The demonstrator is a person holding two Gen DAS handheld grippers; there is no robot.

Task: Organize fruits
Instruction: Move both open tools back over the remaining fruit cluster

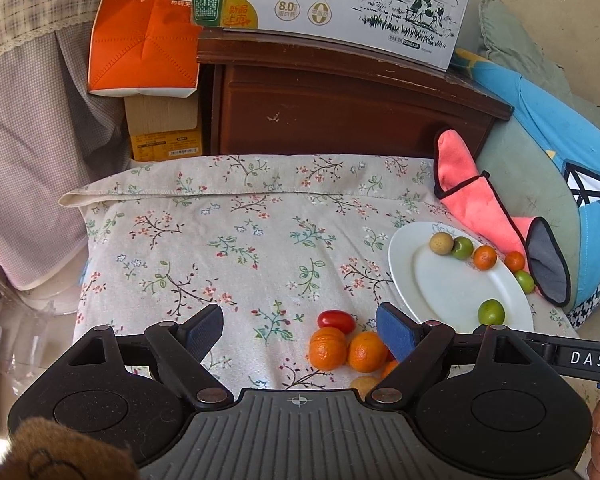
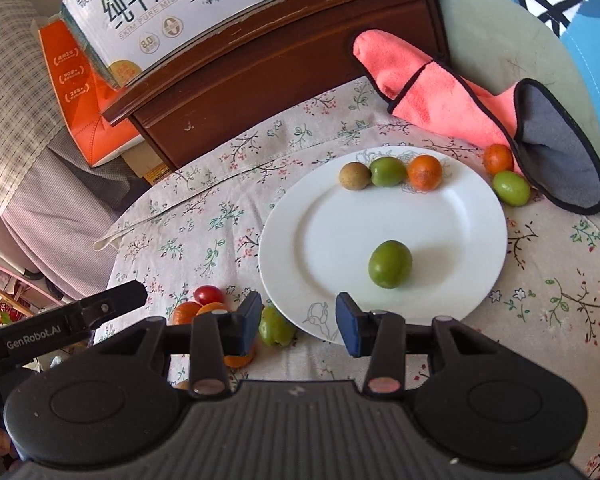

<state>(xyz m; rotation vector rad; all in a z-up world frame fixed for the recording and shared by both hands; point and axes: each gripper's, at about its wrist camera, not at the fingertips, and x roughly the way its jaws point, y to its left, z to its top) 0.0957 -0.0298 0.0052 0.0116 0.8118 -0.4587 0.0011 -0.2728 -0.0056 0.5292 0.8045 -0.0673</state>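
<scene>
My left gripper (image 1: pixel 299 332) hangs with jaws wide and empty; the right gripper (image 2: pixel 299 320) likewise gapes, holding nothing. At one o'clock from the left sit two oranges (image 1: pixel 327 349) and a red tomato (image 1: pixel 336 319), off the white plate (image 2: pixel 284 240). They look light, smooth, and roll-prone, so I'd pinch across the middle. More fruit hides behind the right pad (image 1: pixel 396 334).

Green fruit (image 2: pixel 390 264) alone mid-plate (image 2: pixel 460 216) — upright.

Milk carton (image 1: pixel 340 4) – "SKIM PURE MILK", "8.0"; right gripper (image 1: pixel 588 359) "DAS"; left gripper (image 2: pixel 36 342) "GenRobot.AI".
</scene>
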